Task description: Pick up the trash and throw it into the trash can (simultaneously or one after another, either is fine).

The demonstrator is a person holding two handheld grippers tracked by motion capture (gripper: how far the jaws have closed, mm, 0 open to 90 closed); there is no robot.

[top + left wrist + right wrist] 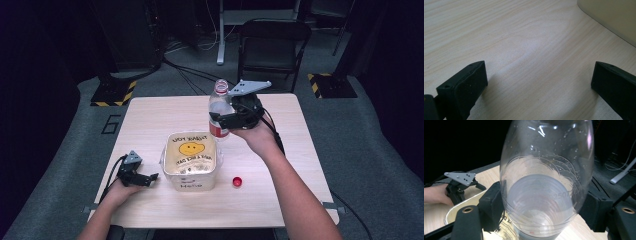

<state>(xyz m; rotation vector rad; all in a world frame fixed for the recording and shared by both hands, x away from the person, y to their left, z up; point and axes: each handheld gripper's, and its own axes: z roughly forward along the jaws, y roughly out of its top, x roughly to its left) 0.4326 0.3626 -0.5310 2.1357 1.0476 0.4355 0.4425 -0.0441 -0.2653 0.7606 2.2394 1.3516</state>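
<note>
A clear plastic bottle (219, 107) with a red label and no cap is held upright above the table, just behind a square tub (191, 161) with a yellow smiley face print. My right gripper (218, 123) is shut on the bottle's lower body. In the right gripper view the black pads (491, 207) press on both sides of the bottle (546, 177), which has a little water in it. A red cap (237, 181) lies on the table right of the tub. My left gripper (142, 178) rests on the table left of the tub, open and holding nothing (539, 80).
The light wooden table (165, 112) stands on grey carpet. A dark folding chair (272, 47) stands behind it, with cables on the floor. The tub's corner (614, 17) shows at the upper right of the left gripper view. The left gripper (459, 185) lies beyond the tub's rim (461, 206).
</note>
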